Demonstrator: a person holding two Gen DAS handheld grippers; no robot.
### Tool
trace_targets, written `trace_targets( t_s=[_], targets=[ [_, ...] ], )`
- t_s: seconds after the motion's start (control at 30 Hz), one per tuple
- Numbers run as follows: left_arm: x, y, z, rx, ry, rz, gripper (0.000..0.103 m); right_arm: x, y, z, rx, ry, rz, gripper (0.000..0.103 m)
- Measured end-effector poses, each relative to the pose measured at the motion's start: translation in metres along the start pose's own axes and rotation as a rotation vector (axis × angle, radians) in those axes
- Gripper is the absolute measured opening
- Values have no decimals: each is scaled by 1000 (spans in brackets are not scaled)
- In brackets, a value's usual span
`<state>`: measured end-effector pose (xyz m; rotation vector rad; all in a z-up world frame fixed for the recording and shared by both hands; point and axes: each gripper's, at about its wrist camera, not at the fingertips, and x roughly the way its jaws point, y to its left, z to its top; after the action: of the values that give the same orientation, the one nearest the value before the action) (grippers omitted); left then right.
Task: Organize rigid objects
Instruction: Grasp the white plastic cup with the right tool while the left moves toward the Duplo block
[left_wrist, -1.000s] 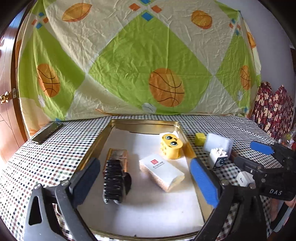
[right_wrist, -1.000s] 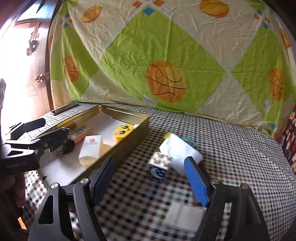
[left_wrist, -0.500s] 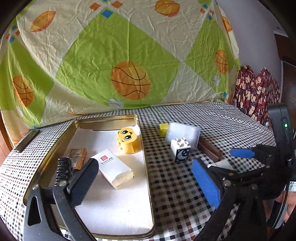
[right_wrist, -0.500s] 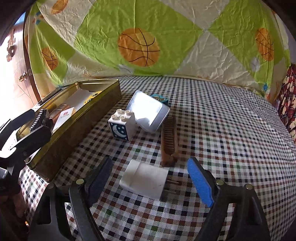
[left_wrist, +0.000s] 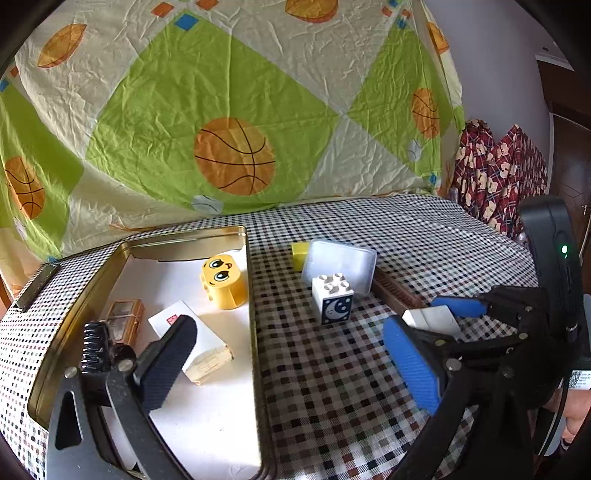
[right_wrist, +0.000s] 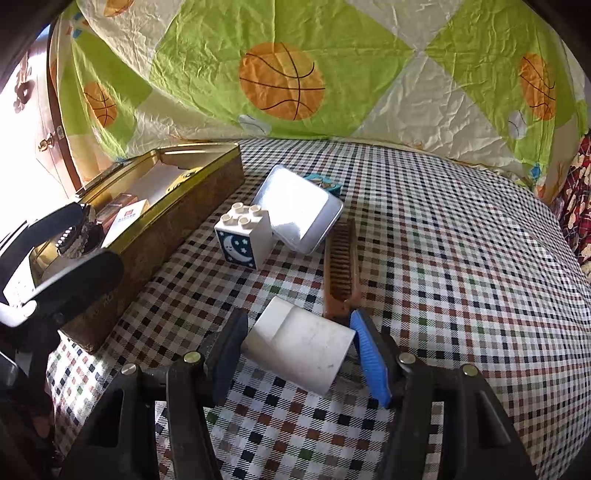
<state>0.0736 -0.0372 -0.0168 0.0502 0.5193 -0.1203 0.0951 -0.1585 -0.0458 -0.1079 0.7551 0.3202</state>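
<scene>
My right gripper (right_wrist: 295, 354) is shut on a white plastic block (right_wrist: 299, 349) lying on the checked tablecloth; it also shows in the left wrist view (left_wrist: 430, 319). My left gripper (left_wrist: 288, 365) is open and empty, straddling the right wall of the gold tin tray (left_wrist: 255, 295). In the tray lie a yellow face block (left_wrist: 223, 282), a white card box (left_wrist: 192, 341), a black comb-like clip (left_wrist: 96, 347) and a brown case (left_wrist: 123, 317). Outside stand a white moon brick (right_wrist: 243, 240), a clear lid (right_wrist: 299, 214) and a wooden brush (right_wrist: 341, 266).
A small yellow cube (left_wrist: 299, 253) sits behind the clear lid. A dark flat bar (left_wrist: 35, 290) lies left of the tray. A basketball-print sheet (left_wrist: 236, 155) hangs behind the table. Red patterned fabric (left_wrist: 498, 173) is at the far right.
The right gripper moved forward and down and closed on the white block. The left gripper swung right, so the tray now sits at its left.
</scene>
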Motion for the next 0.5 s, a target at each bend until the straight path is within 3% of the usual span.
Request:
trace_targets(
  t_s=[0.27, 0.37, 0.47, 0.5],
  targets=[
    [20, -23, 15, 34, 26, -57, 102, -9, -26, 21, 37, -103, -117, 60],
    [33, -28, 21, 36, 47, -62, 95, -2, -38, 27, 63, -117, -149, 60],
    [46, -33, 26, 47, 80, -64, 80, 6, -44, 31, 71, -126, -186, 60],
    [51, -36, 27, 55, 93, -70, 80, 8, -46, 33, 81, -119, -178, 60]
  ],
)
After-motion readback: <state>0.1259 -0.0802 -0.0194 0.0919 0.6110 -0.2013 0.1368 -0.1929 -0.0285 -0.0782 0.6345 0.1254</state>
